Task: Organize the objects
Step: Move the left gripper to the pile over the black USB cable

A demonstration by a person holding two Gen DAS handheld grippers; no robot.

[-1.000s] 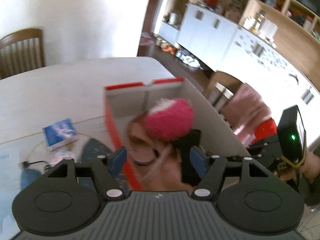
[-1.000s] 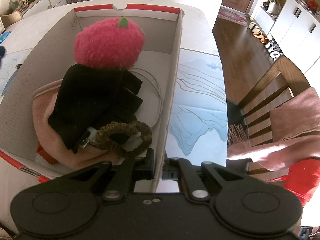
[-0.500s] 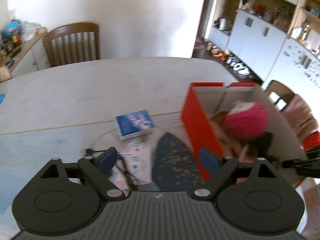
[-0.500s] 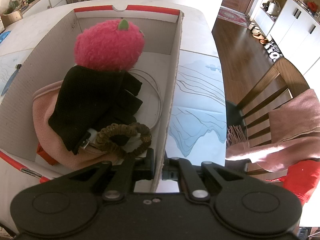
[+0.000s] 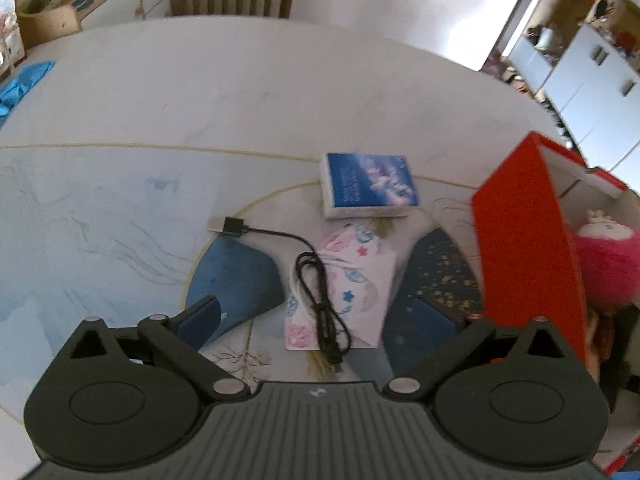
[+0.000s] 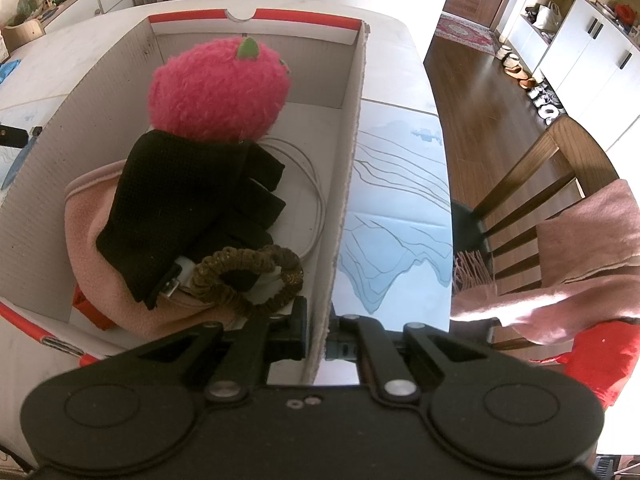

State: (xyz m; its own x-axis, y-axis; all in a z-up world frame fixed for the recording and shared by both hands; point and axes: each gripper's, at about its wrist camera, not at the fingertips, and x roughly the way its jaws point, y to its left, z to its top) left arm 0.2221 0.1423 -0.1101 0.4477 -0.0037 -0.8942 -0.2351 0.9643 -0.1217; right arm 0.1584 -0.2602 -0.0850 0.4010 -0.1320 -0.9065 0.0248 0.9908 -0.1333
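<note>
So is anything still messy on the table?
Yes. Outside the box, a black USB cable lies loosely looped across a patterned face mask, with a blue tissue pack beside them.

Left wrist camera sits behind the left gripper point(image 5: 316, 316), tilted steeply down over the table point(image 5: 240, 92), close above a black cable point(image 5: 316, 280), a patterned packet point(image 5: 352, 280) and a blue booklet point(image 5: 370, 184), with the red box point(image 5: 524, 240) at the right edge. Right wrist camera sits behind the right gripper point(image 6: 318, 330), also angled steeply down, very near the box's point(image 6: 352, 160) side wall, looking along it into the interior, with floor and a chair point(image 6: 520, 200) off to the right. Shared: the box, the pink plush point(image 5: 604, 264) point(image 6: 218, 88) inside it, and the tabletop; the left gripper's fingertip point(image 6: 18, 136) shows at the right view's left edge.
</note>
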